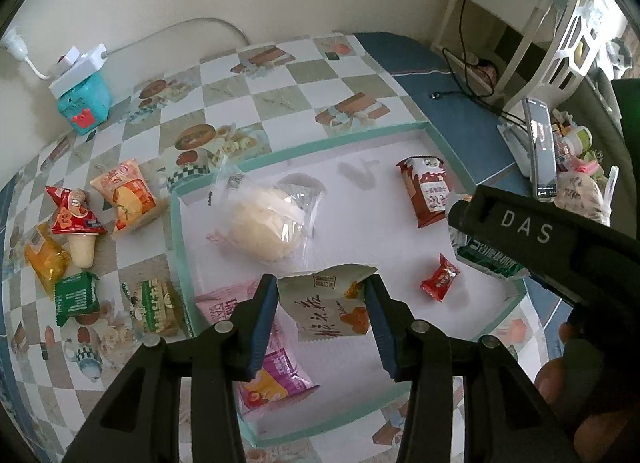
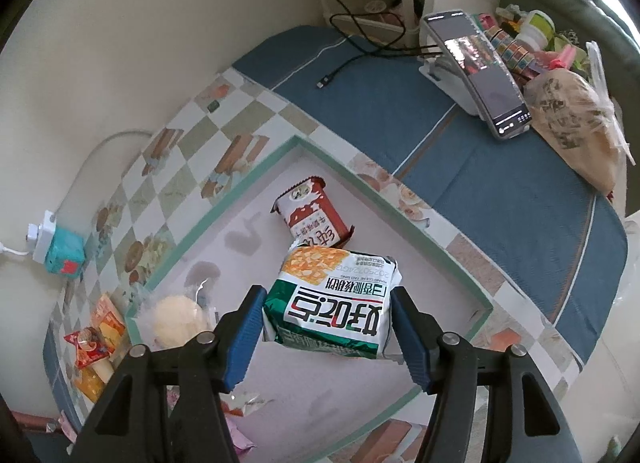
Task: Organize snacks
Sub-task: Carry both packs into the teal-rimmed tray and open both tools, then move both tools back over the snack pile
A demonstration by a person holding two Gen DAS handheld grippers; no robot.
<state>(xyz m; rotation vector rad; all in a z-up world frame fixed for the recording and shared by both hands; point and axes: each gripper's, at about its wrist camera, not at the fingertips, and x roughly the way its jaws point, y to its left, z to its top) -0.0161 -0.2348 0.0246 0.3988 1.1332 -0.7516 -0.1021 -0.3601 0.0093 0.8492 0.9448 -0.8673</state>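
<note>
Both tools hang over the white tray [image 1: 404, 395], each clamped on a snack. The left tool [image 1: 322, 303] pinches a beige packet [image 1: 328, 305], crinkled, orange print; the right tool [image 2: 328, 323] grips a puffy green-and-white cracker pack [image 2: 336, 303]. Each should sink onto bare tray floor below, clear of the bun [image 1: 268, 225], before letting go.

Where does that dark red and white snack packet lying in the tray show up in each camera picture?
Left wrist view: the red and white packet lies upper right, in the tray's far corner.
Right wrist view: the same packet lies at centre, just beyond the held green packet.
Shared landmark: the teal-rimmed tray.
</note>
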